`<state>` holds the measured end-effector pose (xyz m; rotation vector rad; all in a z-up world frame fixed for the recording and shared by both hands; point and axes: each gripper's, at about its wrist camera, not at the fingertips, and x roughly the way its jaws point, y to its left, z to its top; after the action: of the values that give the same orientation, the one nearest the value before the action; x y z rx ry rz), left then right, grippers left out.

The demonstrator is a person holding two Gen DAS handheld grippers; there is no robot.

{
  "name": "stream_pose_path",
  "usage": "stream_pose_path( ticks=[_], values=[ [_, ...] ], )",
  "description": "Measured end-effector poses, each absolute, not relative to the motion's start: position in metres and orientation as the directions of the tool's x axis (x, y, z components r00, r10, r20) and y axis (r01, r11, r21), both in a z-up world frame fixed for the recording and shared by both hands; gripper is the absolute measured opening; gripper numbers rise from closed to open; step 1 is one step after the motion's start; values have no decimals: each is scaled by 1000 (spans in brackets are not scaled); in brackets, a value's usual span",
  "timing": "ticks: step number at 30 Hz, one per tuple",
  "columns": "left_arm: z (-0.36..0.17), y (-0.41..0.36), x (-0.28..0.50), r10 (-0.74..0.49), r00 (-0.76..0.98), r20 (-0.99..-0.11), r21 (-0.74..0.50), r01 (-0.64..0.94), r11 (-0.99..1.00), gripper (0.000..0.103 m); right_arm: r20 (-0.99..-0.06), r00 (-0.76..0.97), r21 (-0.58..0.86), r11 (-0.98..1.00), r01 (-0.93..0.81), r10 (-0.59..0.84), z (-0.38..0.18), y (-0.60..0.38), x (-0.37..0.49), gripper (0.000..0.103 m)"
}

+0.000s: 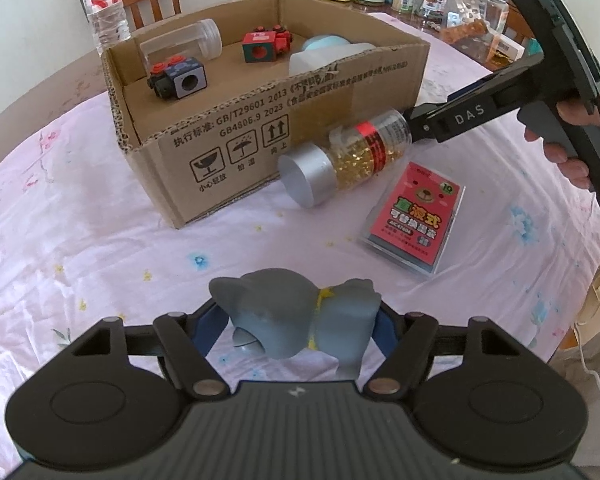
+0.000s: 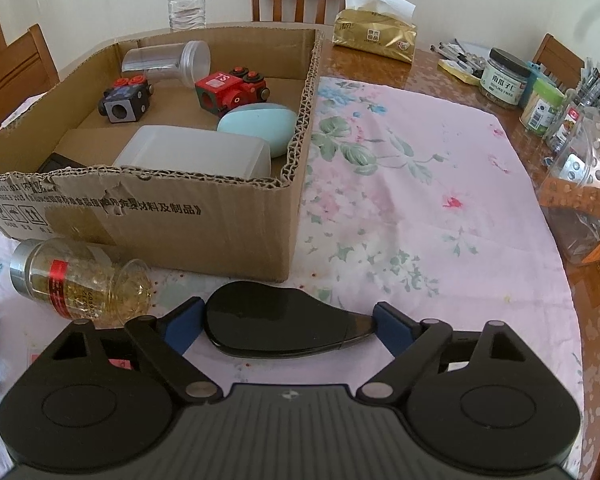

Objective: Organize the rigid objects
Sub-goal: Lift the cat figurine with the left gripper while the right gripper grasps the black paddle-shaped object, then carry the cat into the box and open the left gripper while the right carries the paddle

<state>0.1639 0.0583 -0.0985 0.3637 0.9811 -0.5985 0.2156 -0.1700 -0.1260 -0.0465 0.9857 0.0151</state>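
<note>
Risk sits nearest to me: my left claw [image 1: 300,320] straddles a grey animal figurine [image 1: 292,316], rounded and uneven, and its blue pads [image 1: 384,330] seem to touch the flanks, though I cannot tell how firmly. If I lift on such curved sides, I judge it could twist or squirt out and drop onto the pink flowered cloth [image 1: 100,240] covering the desk. My right claw [image 2: 288,320] stands wide around a glossy black teardrop-shaped case [image 2: 276,320] lying flat on the cloth; the left pad [image 2: 184,326] is at its broad end, the right pad at its thin tip. That narrow tip gives little to bear on, so the case may pivot or slide if squeezed there.

Just beyond, a clear jar of golden capsules [image 2: 80,280] with a silver lid lies on its side against the front wall of the cardboard box [image 2: 148,216]; in the left view my right claw's fingers are close to its base, so any swing could set it rolling. A red card pack [image 1: 416,220] lies flat near it.

The box sits toward the desk's far side and already holds two toy blocks [image 2: 126,100], a clear tumbler [image 2: 168,60], a white container [image 2: 196,152] and a pale blue oval [image 2: 256,124]. Room inside is shrinking, so a careless drop could land on those.
</note>
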Motion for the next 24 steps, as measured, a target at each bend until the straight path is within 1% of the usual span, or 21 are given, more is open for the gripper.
stream_pose_path(
  ticks=[8,14,19,24],
  values=[
    [-93,59,165,-286,412,-865,23,603,797,72,-842,539,-62,995,-75,-12,-118,-168,212,93],
    [-78,62,165,-286,425,-859,19,585,811,72,-841,542,-93,987,-132,-7,-95,-170,205,93],
    [-52,61,165,-314,444,-839,4,583,813,72,-825,564,-103,975,-199,28,-63,-172,197,93],
    [-15,52,175,-365,493,-789,7,603,798,72,-800,592,-79,961,-264,97,-28,-171,198,93]
  ],
)
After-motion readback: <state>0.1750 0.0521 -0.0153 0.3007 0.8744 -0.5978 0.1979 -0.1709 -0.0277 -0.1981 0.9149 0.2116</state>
